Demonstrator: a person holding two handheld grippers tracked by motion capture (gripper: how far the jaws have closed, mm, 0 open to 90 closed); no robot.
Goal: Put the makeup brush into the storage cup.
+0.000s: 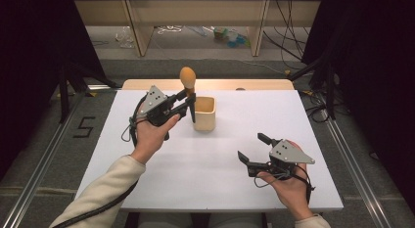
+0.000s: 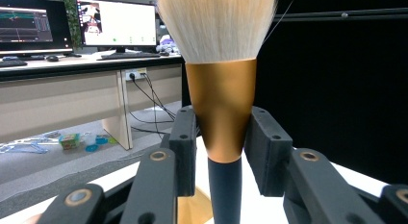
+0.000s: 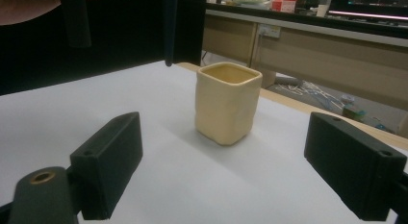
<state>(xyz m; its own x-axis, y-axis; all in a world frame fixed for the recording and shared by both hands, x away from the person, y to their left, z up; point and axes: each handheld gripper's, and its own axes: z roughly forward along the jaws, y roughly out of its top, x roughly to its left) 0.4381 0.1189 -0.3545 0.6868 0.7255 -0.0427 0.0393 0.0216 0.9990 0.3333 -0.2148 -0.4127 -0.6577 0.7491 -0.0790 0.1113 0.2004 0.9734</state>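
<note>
A makeup brush with pale bristles, a gold ferrule and a dark handle stands upright in the air, bristles up. My left gripper is shut on it, and in the left gripper view both pads press the ferrule's lower end. The handle's tip hangs just left of a cream square cup, about level with its rim. This cup stands upright on the white table. My right gripper rests low at the table's right front, open, pointing toward the cup with nothing between its pads.
The white tabletop has a wooden strip along its far edge. Beyond it are desk legs, cables and small items on the floor. Dark curtains flank both sides.
</note>
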